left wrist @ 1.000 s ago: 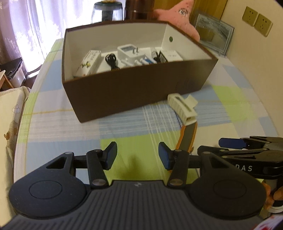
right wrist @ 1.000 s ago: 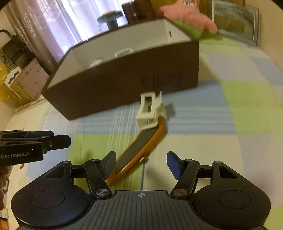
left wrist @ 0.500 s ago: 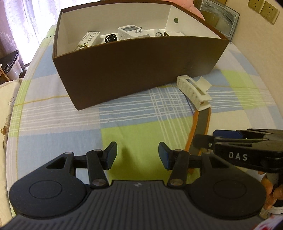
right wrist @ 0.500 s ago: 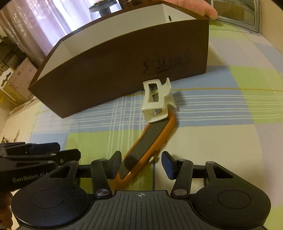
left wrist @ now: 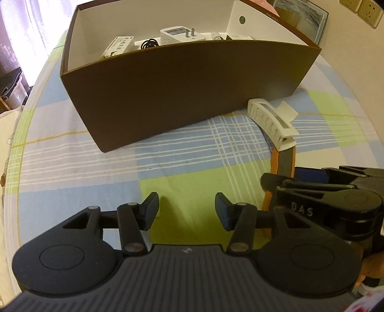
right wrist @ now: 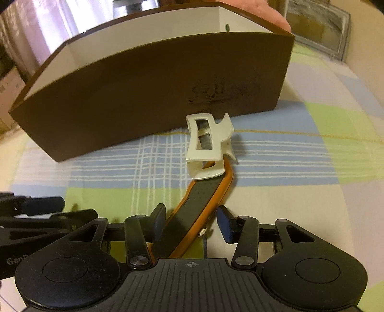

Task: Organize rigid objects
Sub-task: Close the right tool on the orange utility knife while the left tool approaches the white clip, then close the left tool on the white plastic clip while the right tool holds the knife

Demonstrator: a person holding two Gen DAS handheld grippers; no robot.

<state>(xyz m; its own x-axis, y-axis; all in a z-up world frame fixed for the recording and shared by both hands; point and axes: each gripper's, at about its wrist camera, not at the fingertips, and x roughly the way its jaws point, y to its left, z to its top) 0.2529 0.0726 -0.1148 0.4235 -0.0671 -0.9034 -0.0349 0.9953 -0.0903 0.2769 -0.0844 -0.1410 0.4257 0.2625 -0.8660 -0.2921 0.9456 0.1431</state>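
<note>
An orange and black utility knife (right wrist: 204,206) lies on the checked cloth, its far end under a white hair claw clip (right wrist: 207,146). My right gripper (right wrist: 192,223) is open with the knife's handle between its fingers; the left pad is close to it, the right pad apart. The knife (left wrist: 283,163) and clip (left wrist: 272,122) also show in the left wrist view, with my right gripper (left wrist: 300,177) over the knife. My left gripper (left wrist: 186,210) is open and empty above the cloth. The brown box (left wrist: 168,79) holds small white items and a cable.
The box's front wall (right wrist: 144,93) stands just behind the clip. A framed picture (right wrist: 316,33) leans at the back right. Wall sockets (left wrist: 360,12) are on the right wall. The cloth-covered table edge curves off at the left.
Both grippers moved forward and lower toward the box. My right gripper advanced over the knife's handle, which now lies between its fingers, and its fingers have narrowed slightly.
</note>
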